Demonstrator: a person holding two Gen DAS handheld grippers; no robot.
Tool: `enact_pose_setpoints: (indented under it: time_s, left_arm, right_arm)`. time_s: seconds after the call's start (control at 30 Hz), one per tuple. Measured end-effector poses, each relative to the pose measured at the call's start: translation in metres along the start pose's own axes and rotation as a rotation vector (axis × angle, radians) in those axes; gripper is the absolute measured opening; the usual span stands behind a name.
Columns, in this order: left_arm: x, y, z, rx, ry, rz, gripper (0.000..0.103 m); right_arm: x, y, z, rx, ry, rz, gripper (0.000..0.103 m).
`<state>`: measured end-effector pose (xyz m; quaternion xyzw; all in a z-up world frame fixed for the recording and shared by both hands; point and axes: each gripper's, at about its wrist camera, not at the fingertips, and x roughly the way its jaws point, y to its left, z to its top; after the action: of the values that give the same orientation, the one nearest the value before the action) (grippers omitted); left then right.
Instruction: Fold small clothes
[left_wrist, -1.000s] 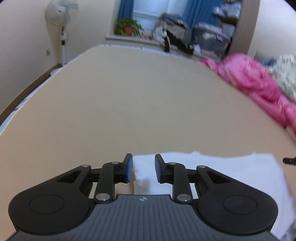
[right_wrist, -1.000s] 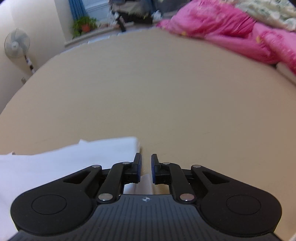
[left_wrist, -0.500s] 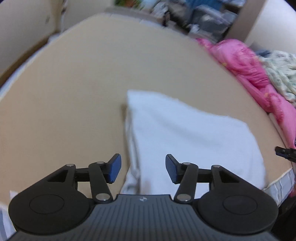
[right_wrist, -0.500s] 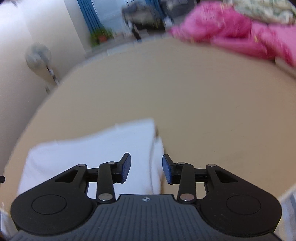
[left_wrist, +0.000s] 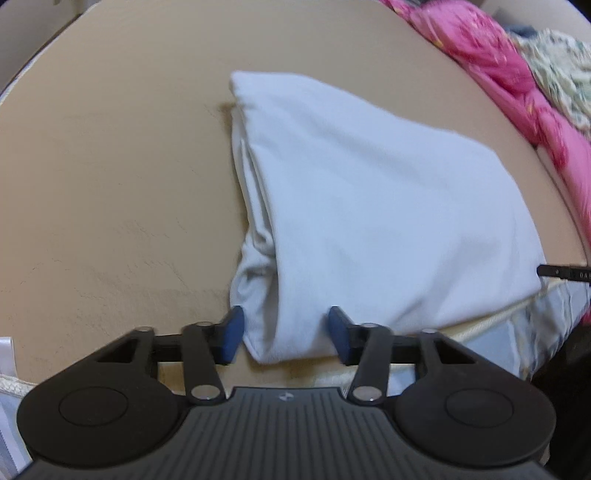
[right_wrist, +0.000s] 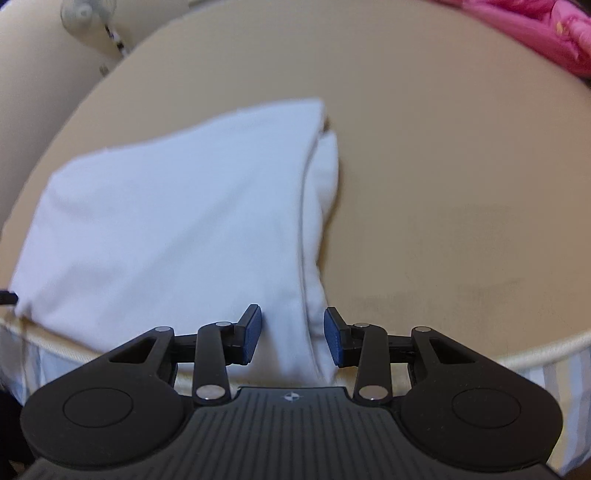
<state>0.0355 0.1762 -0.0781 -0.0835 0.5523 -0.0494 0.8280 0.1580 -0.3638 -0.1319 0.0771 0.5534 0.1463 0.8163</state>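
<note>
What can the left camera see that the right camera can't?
Only the left wrist view shows the flowery blanket beside the pink blanket. Only the right wrist view shows the white fan by the wall. Both show the folded white cloth on the tan bed, and each shows its own open tongs, left and right, at the cloth's near edge.

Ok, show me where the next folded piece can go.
Bare tan bed surface lies left of the white garment, and more on its right, up to the pink bedding. Crowded: the near edge, where both open grippers straddle the garment's corners.
</note>
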Motion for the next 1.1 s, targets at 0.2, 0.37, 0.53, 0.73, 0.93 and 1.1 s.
enact_pose_setpoints:
  time_s: [0.2,0.37,0.53,0.73,0.93,1.1]
  left_arm:
    - [-0.011,0.002,0.0,0.013,-0.038,-0.036,0.004]
    - [-0.003,0.013,-0.005,-0.001,0.045,0.03,0.004]
    - [-0.003,0.015,0.002,-0.03,0.042,0.004,0.022]
    - [-0.021,0.038,0.028,-0.188,-0.14,-0.069,0.055]
    - [0.012,0.037,0.053,-0.187,-0.089,-0.078,0.056]
    - [0.042,0.033,0.063,-0.179,-0.052,-0.078,0.056]
  right_arm:
    - [0.0,0.0,-0.006,-0.036,0.042,0.031,0.004]
    - [-0.023,-0.022,-0.009,0.085,-0.014,0.07,0.003]
    - [0.002,-0.021,-0.017,0.033,0.101,0.013,0.007]
    - [-0.03,-0.027,-0.003,0.08,-0.109,0.001,0.041]
    - [-0.034,-0.026,0.01,0.119,-0.214,0.001,0.041]
    - [-0.024,-0.028,0.019,0.129,-0.207,-0.014,0.042]
